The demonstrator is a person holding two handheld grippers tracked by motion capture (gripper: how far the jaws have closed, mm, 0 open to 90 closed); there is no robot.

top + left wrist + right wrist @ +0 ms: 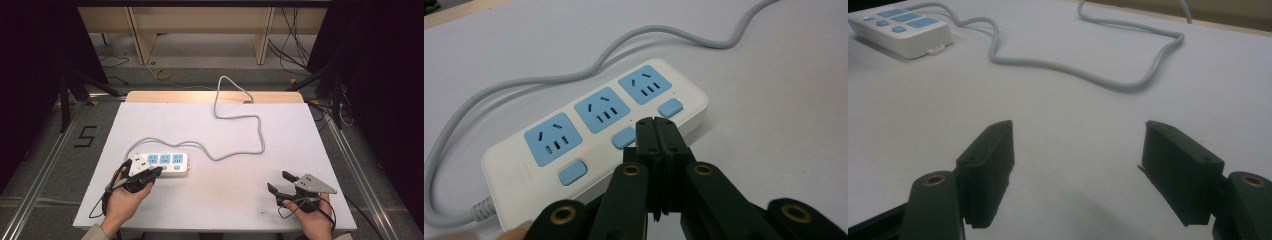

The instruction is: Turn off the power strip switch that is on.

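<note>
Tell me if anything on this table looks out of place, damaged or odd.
Nothing looks damaged or spilled. The power strip lies flat, slightly angled to the table edge, its grey cord snaking loosely toward the far side. A small red light glows beside one switch.

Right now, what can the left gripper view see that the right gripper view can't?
Left gripper view alone: the small red light beside the end socket, and the left gripper, its jaws shut, above the power strip's blue switches. Right gripper view alone: the right gripper, its jaws wide open over bare table. Both: the white power strip and its grey cable.
</note>
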